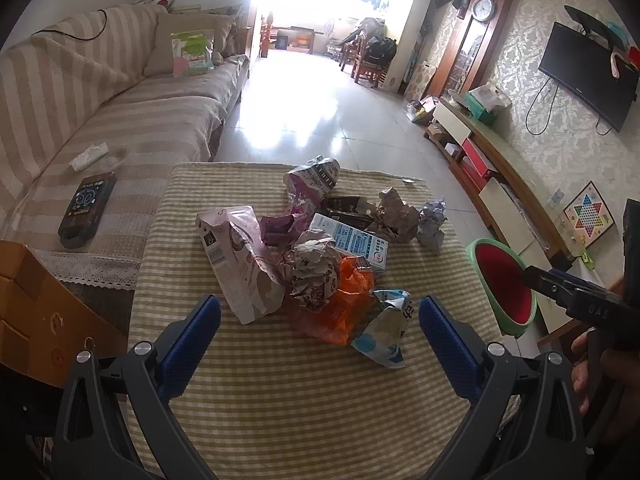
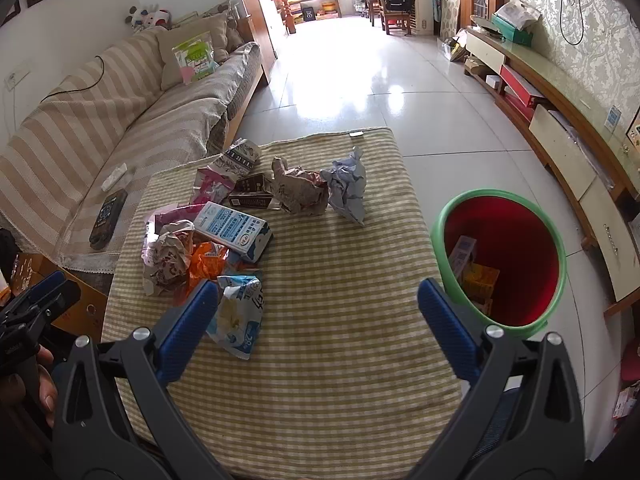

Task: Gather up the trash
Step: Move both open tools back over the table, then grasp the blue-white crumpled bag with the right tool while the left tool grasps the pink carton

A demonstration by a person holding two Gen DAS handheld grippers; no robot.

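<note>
Several crumpled wrappers, paper balls and cartons lying heaped toward the left edge of the green-and-cream striped cloth-covered table (image 2: 340,280): blue-and-white milk carton (image 2: 236,231), torn orange plastic bag (image 1: 340,300), grey paper wad (image 2: 348,188). Standing beside the right edge, green-rimmed red bin (image 2: 504,256). Hovering wide open, gripping nothing: left gripper (image 1: 320,322), right gripper (image 2: 318,306).

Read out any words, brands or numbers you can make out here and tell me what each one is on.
"28": blue and white snack bag nearest the right gripper.
"DAS": body of the right gripper, seen from the left wrist view.
Milk carton: printed blue text, too small to read.
Dark box: lettering blurred.
Wall clock: numerals too small.
</note>
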